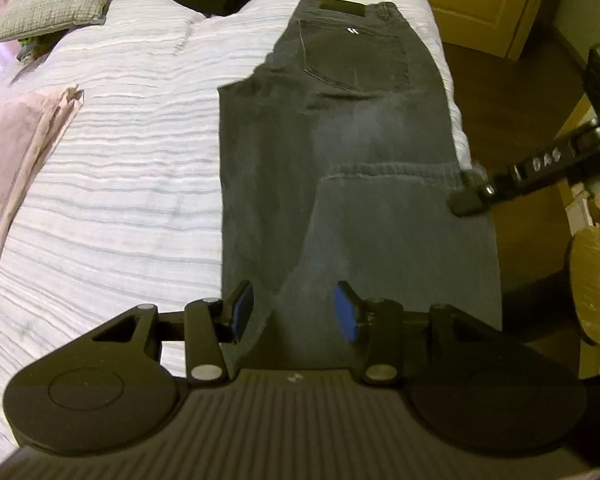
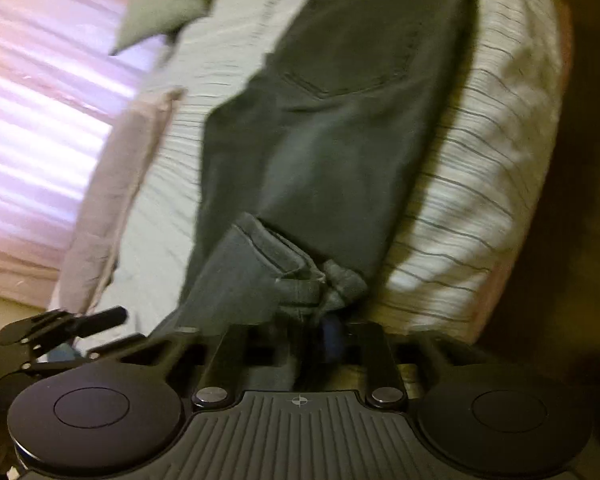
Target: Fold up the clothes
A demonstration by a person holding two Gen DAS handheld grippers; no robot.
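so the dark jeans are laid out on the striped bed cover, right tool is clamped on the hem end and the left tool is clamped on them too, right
Not quite. The left tool is open, not clamped: the left wrist view shows its blue pads spread apart over the jeans. The rest holds: the jeans lie on the striped bed cover, and the right tool is shut on the bunched hem end in the right wrist view.

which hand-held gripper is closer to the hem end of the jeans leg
Right. The right hand-held gripper is shut on the bunched hem of the jeans. The left hand-held gripper is open, over the folded leg, short of the hem.
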